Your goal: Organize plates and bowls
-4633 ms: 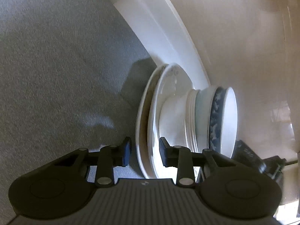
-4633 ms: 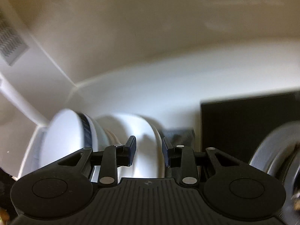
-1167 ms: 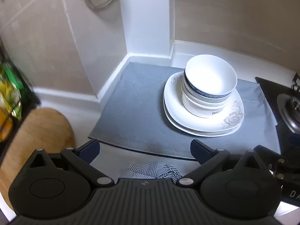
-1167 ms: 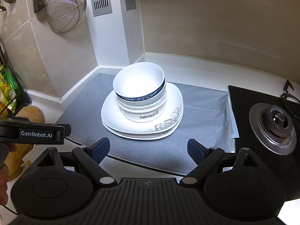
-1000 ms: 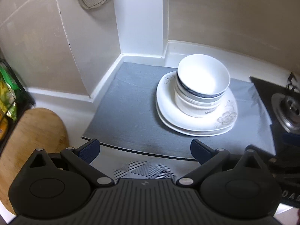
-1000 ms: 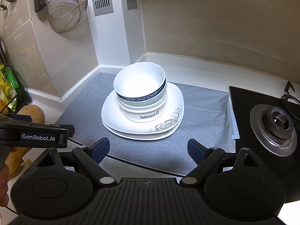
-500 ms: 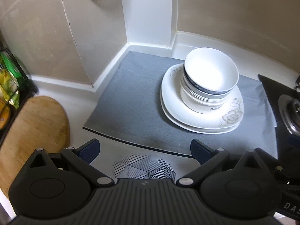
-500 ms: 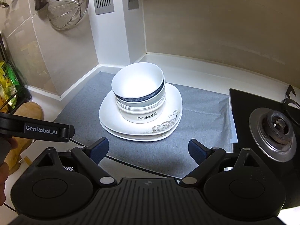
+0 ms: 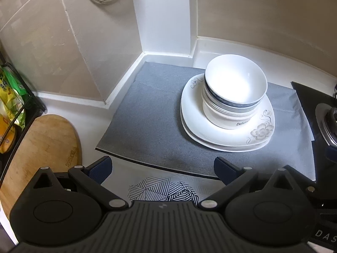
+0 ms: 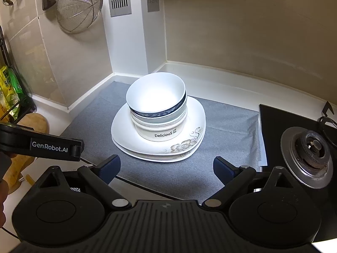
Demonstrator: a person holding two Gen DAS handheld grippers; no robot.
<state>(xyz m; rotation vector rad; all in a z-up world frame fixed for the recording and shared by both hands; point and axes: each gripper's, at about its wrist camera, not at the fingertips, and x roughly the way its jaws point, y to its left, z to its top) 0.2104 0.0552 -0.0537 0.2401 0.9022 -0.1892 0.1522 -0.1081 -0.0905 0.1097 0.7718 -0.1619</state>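
Note:
Nested bowls [image 9: 233,88] [image 10: 157,103], white with a blue-banded one, stand on stacked white flowered plates [image 9: 259,135] [image 10: 189,143] on a grey mat [image 9: 147,113] [image 10: 227,122]. My left gripper [image 9: 163,167] is open and empty, held back over the mat's near edge. My right gripper [image 10: 166,165] is open and empty, also back from the stack, with the stack straight ahead of it. The left gripper's body [image 10: 42,145] shows at the left of the right wrist view.
A gas burner [image 10: 309,149] on a black hob lies right of the mat. A wooden cutting board [image 9: 40,145] and a rack with packets [image 9: 10,97] are at the left. A wire strainer [image 10: 79,5] hangs on the wall. Walls close the corner behind.
Several seconds ago both grippers were nearly shut close to the stack. Now both are open and pulled back. In the last second the views have only drifted slightly.

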